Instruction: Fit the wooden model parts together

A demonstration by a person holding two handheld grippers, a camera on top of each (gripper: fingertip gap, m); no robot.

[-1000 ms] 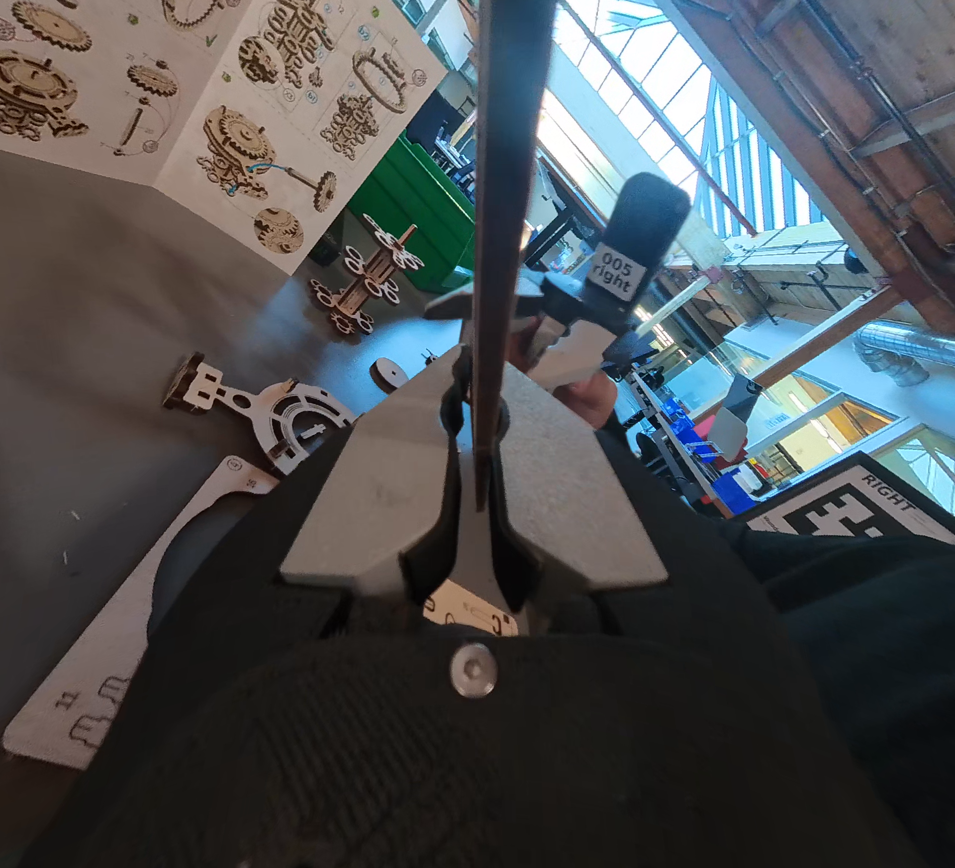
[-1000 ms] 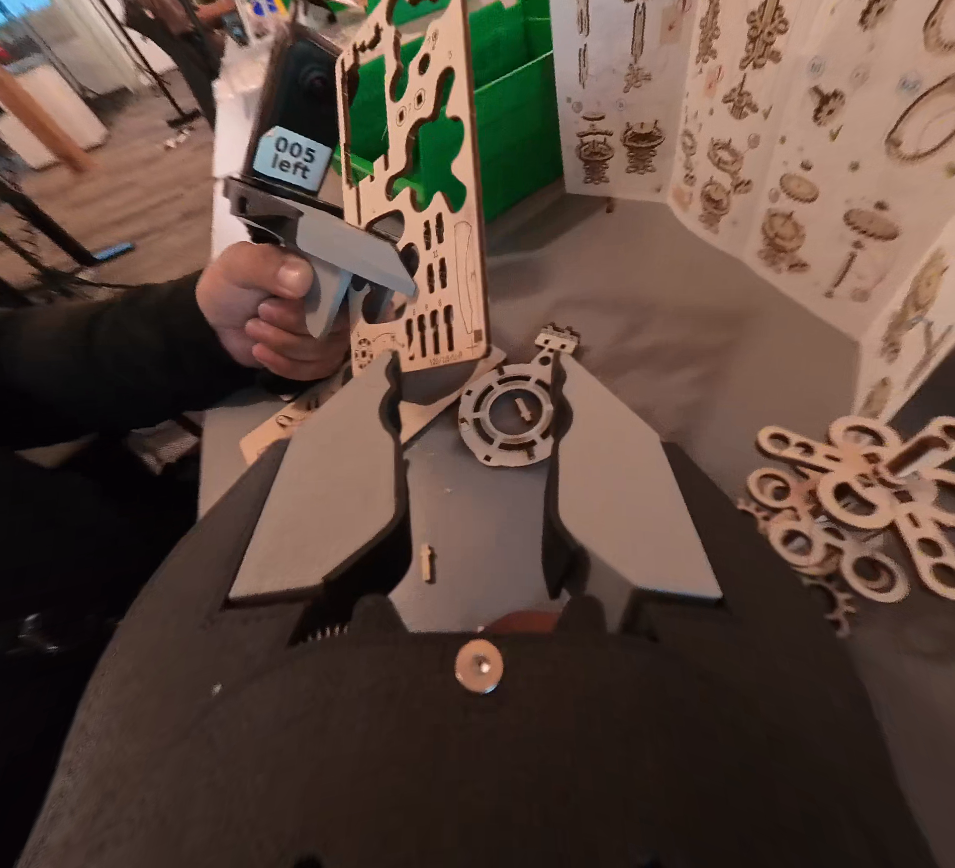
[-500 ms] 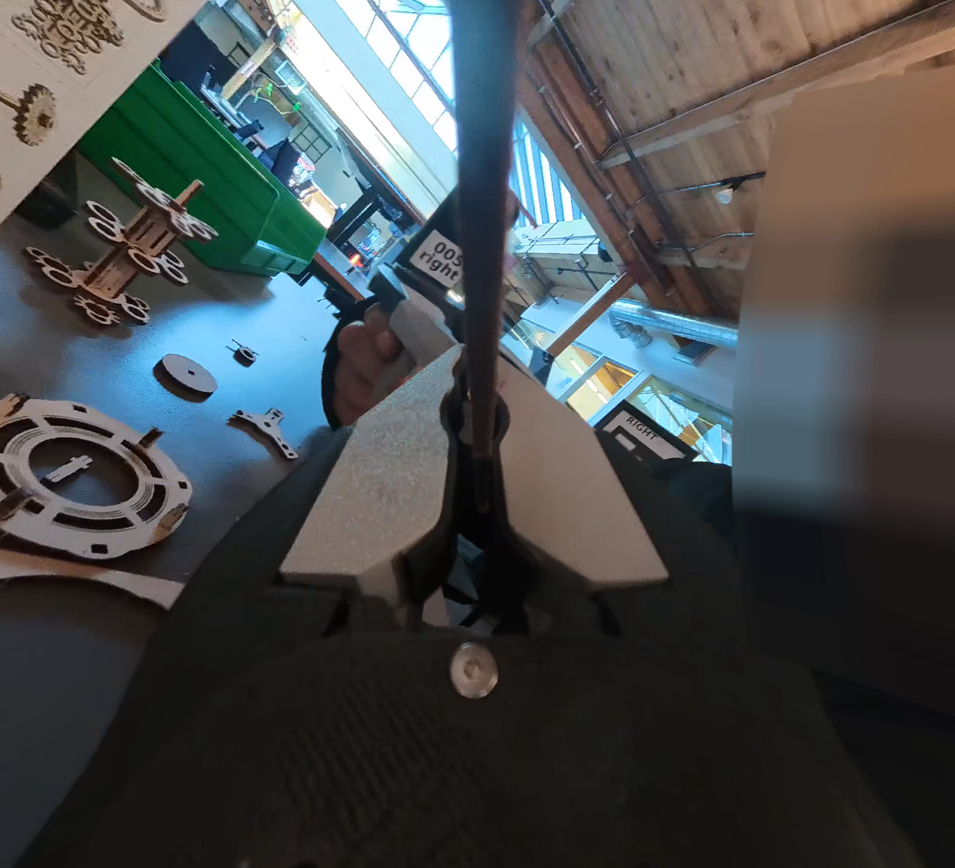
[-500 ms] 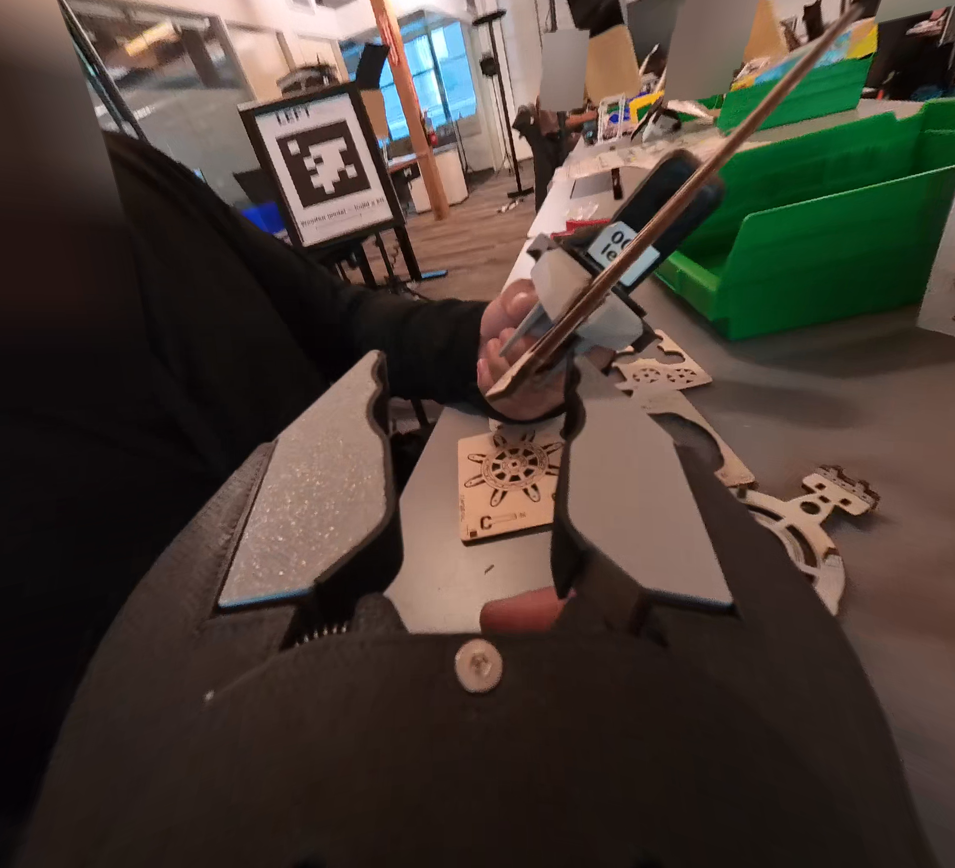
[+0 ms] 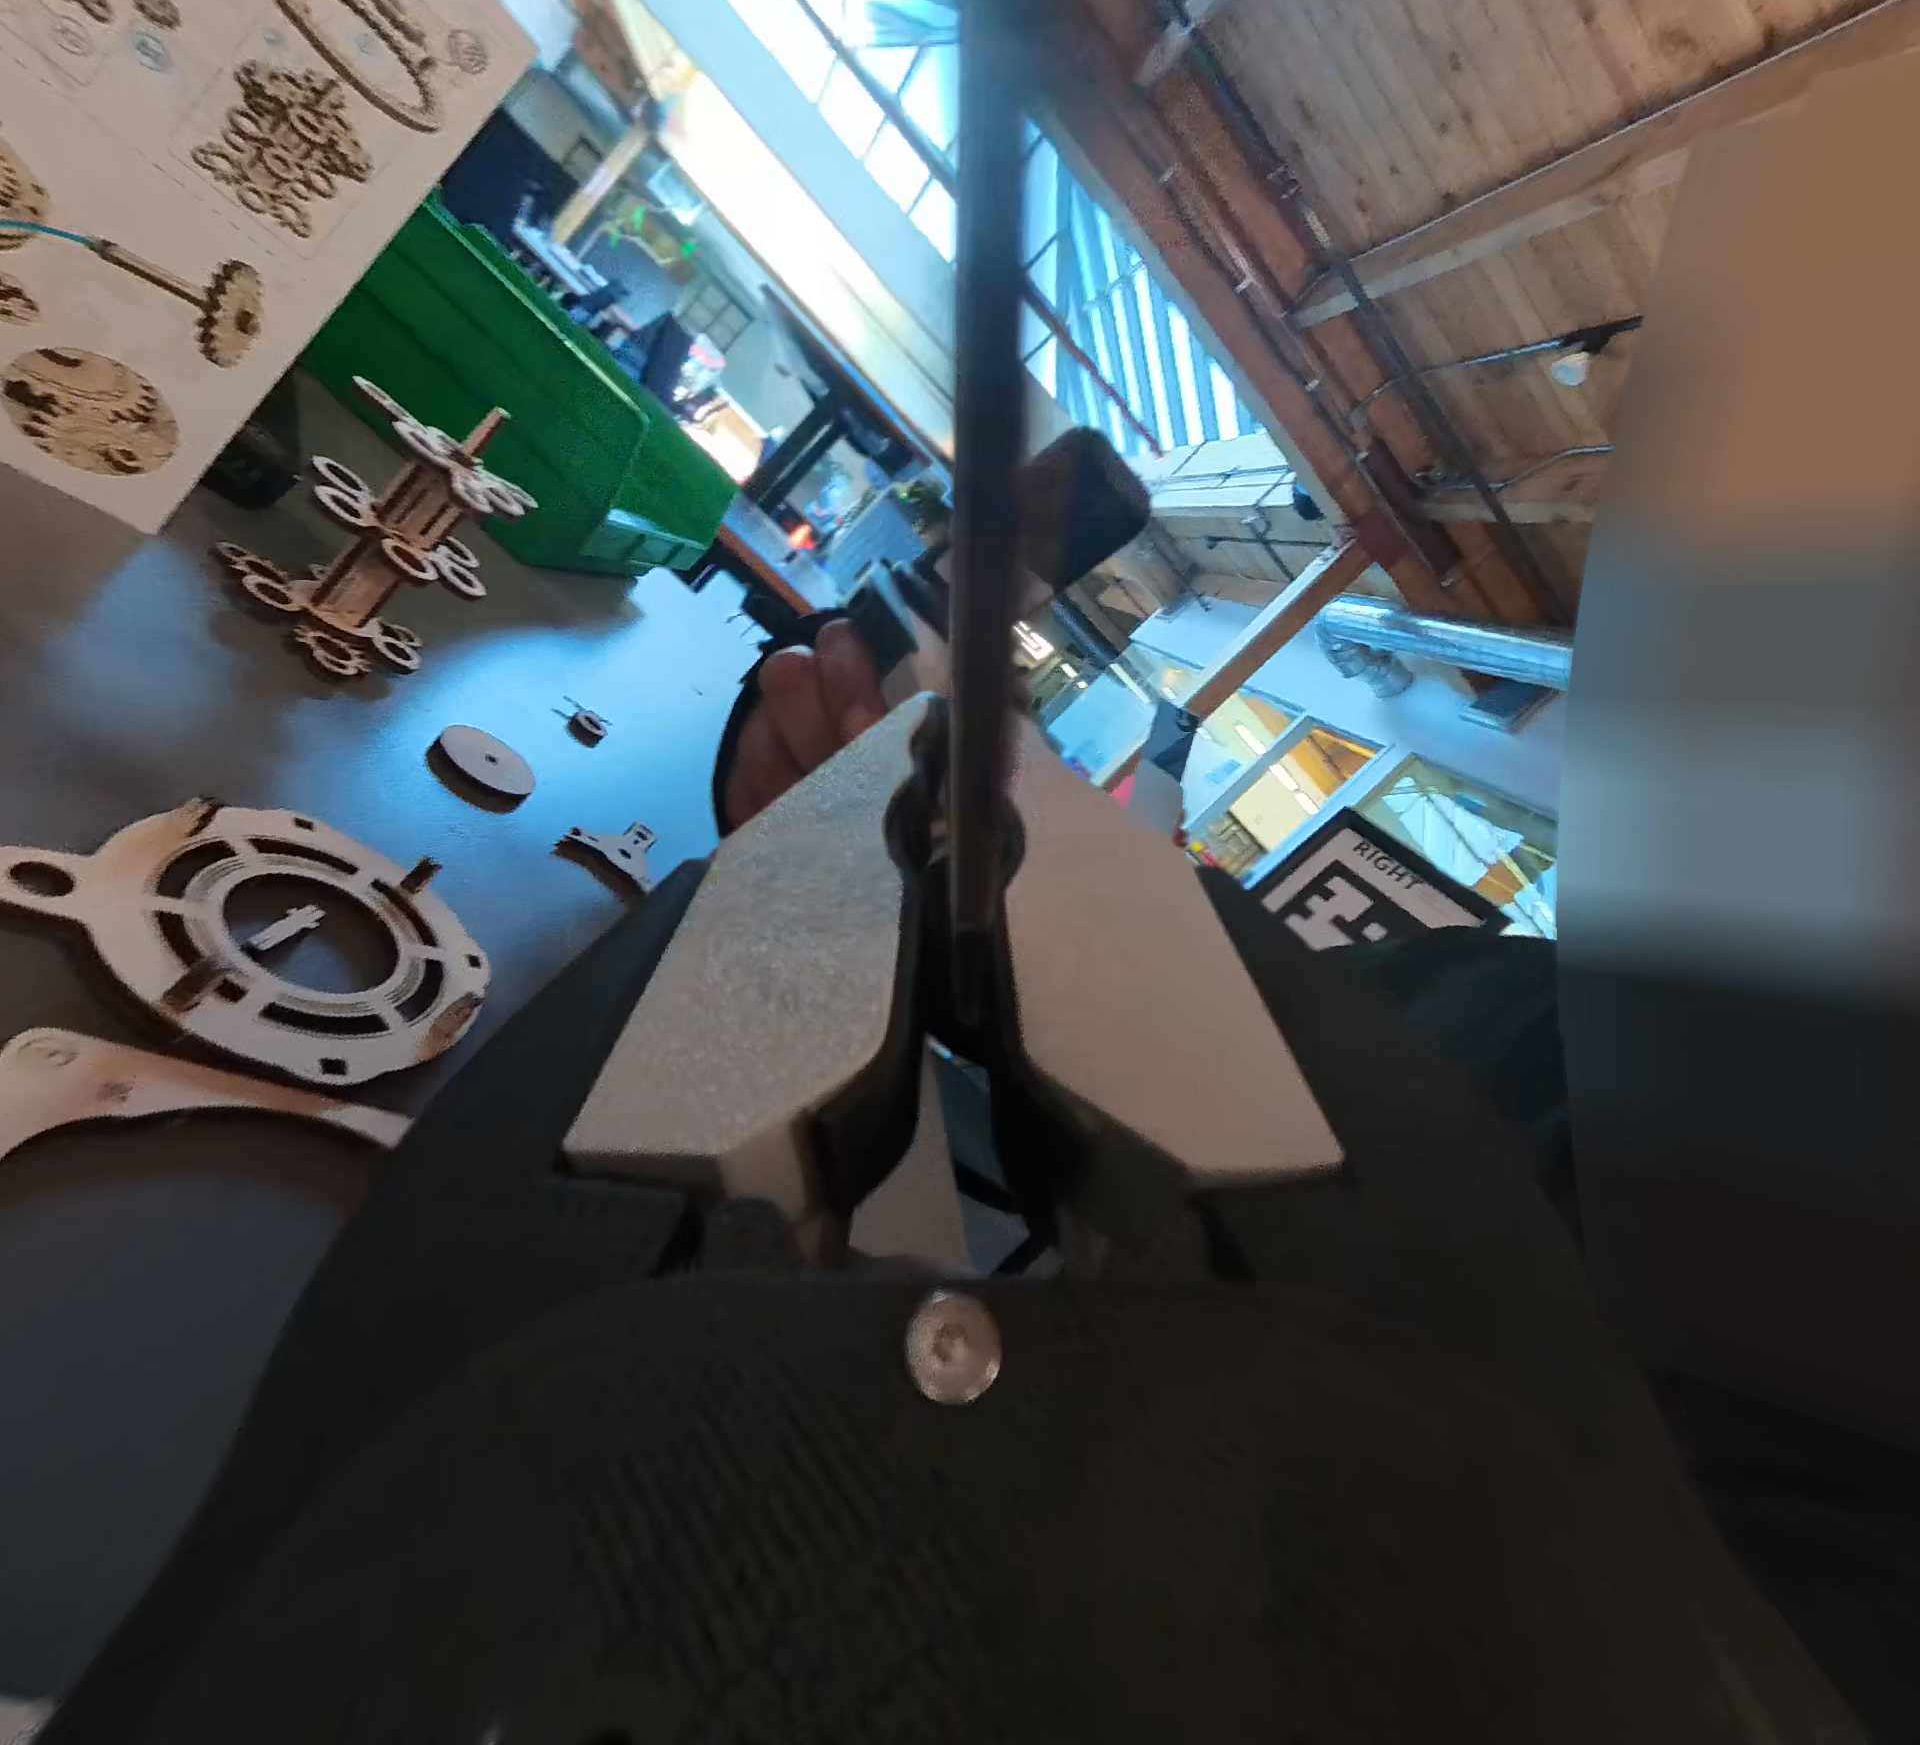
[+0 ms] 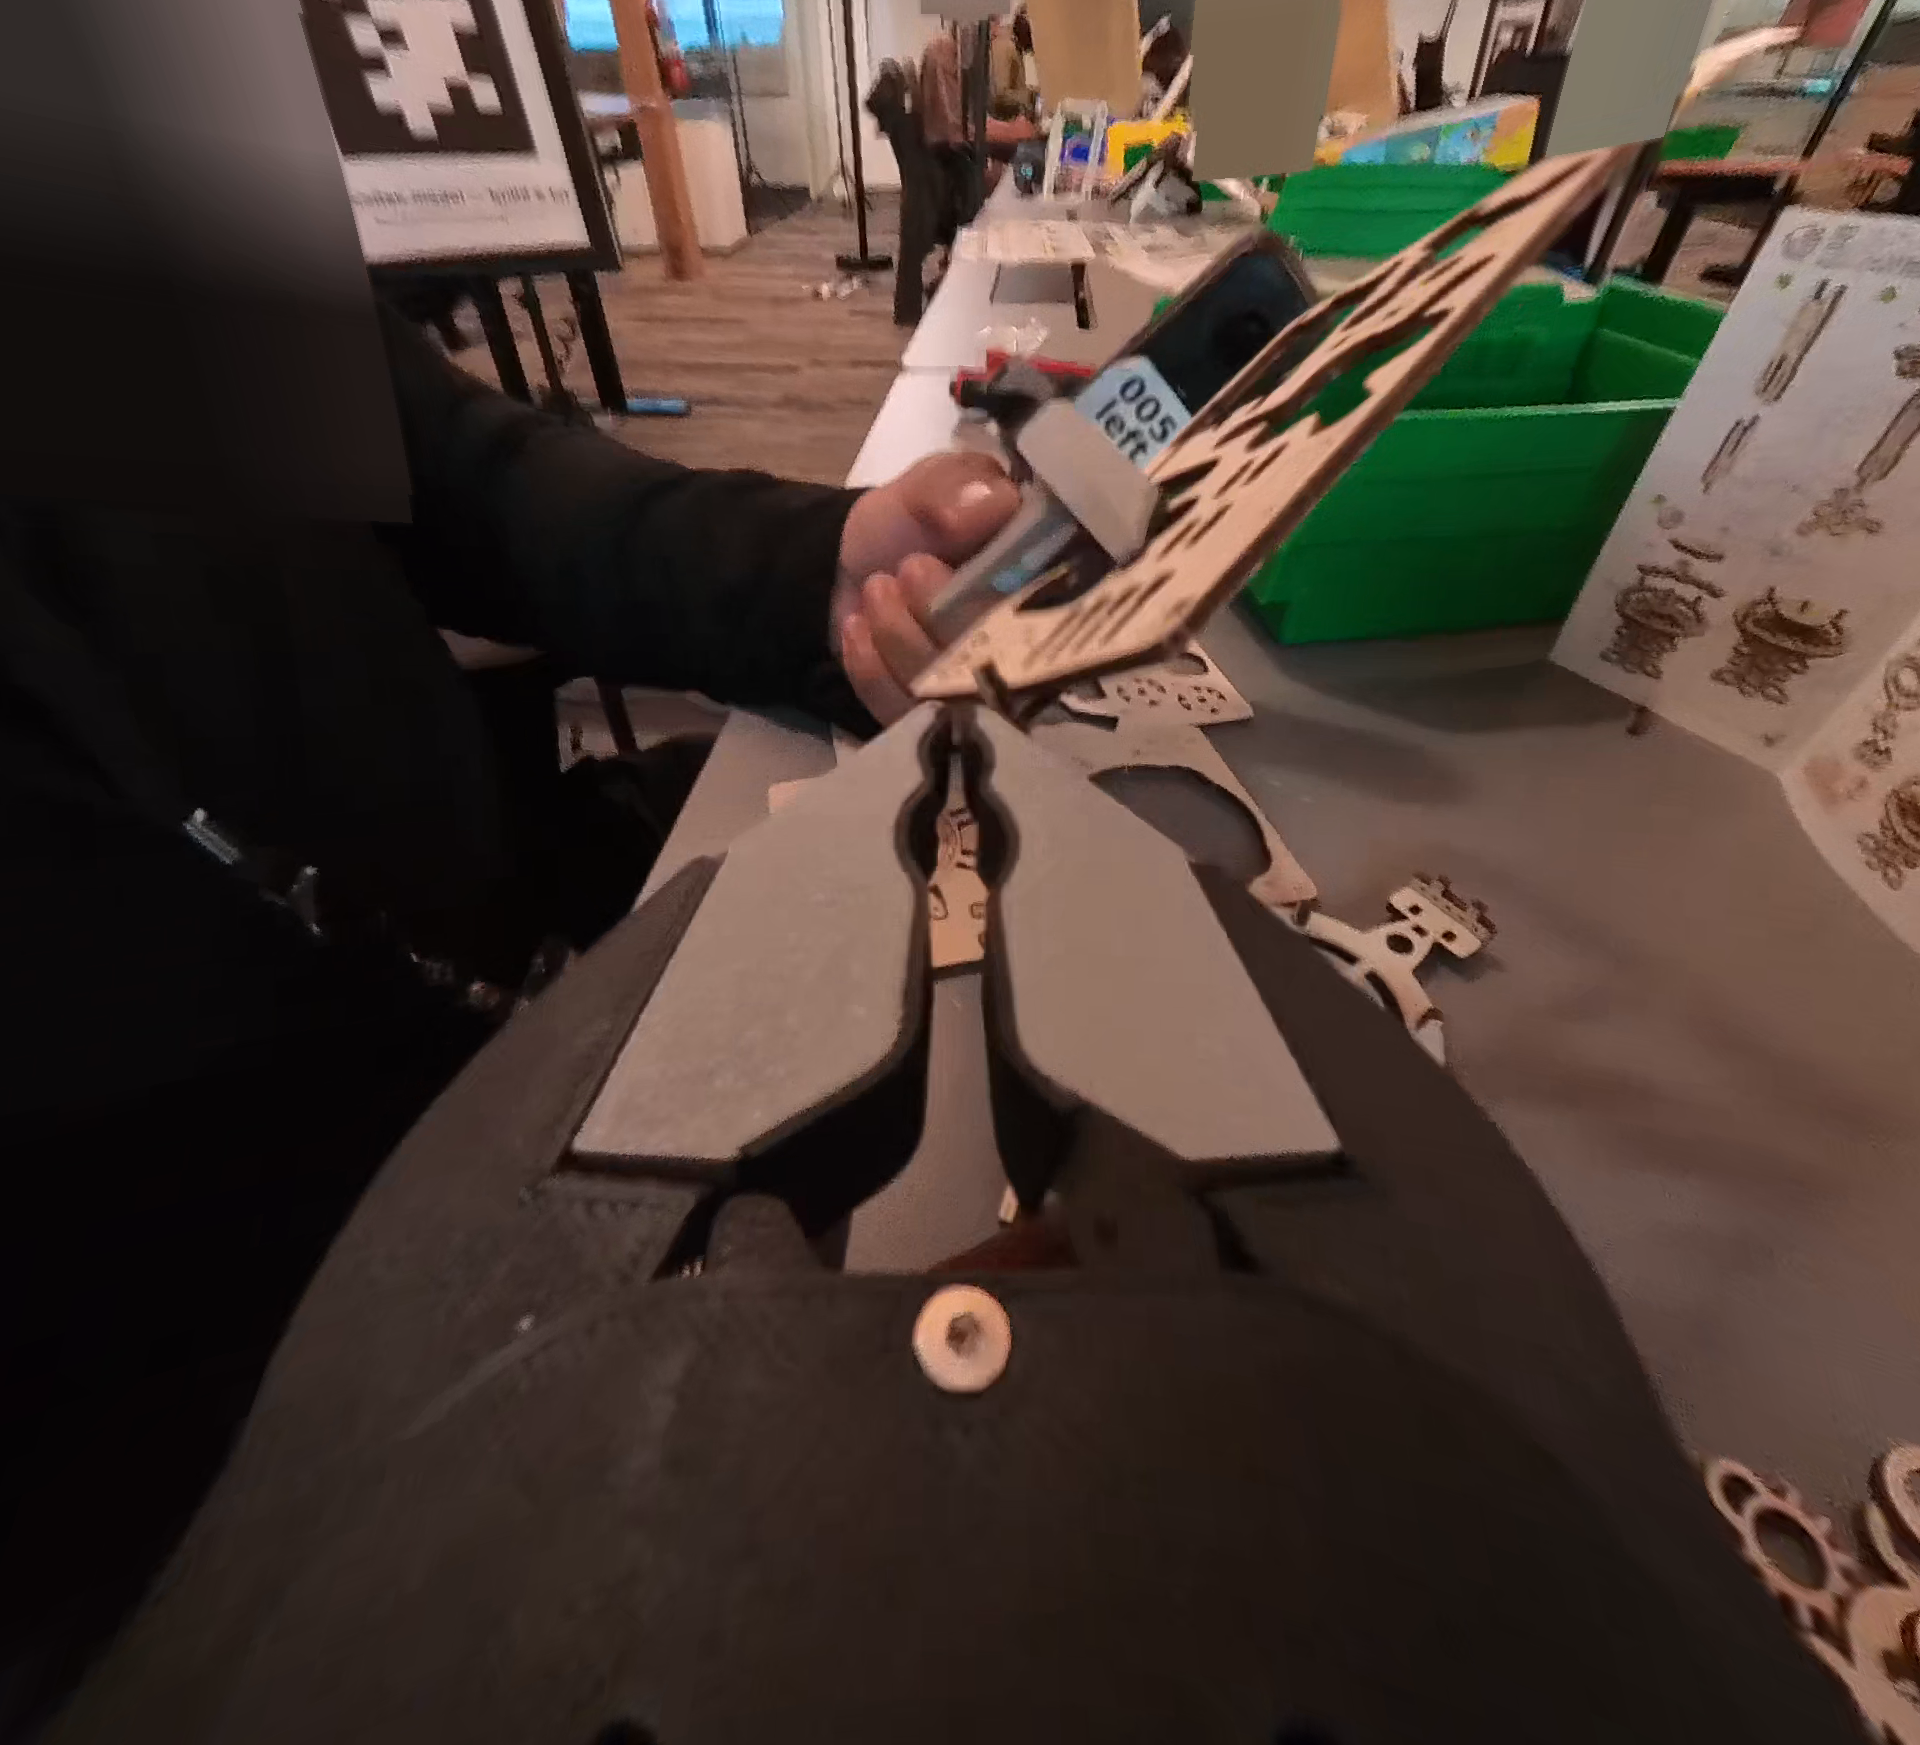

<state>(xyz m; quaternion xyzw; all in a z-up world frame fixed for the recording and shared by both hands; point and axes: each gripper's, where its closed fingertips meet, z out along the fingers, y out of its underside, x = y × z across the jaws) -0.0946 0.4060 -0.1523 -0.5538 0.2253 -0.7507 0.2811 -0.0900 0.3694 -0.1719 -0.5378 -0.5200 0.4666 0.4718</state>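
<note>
My left gripper [image 5: 961,729] is shut on a thin wooden sheet [image 5: 982,345] with many cut-outs, seen edge-on as a dark bar. In the right wrist view the sheet [image 6: 1081,646] slants up to the right above the table, held by the left gripper [image 6: 1081,490] in a person's hand. My right gripper [image 6: 954,734] is shut, its tips pinching the sheet's lower corner. In the left wrist view the right gripper [image 5: 1086,516] shows just behind the sheet, mostly hidden.
On the grey table [image 6: 1610,1124] lie a ring-shaped wooden part [image 5: 260,947], a round disc [image 5: 483,760], an emptied sheet frame [image 6: 1174,791] and gear pieces [image 6: 1818,1570]. A part-built model [image 5: 384,542], a green bin [image 6: 1455,511] and a folded instruction sheet [image 6: 1787,469] stand behind. My right fingertips sit around 4 cm from my left ones.
My right gripper went from wide open to shut and came up to the sheet's lower corner. The left gripper tilted the sheet from upright to slanting.
</note>
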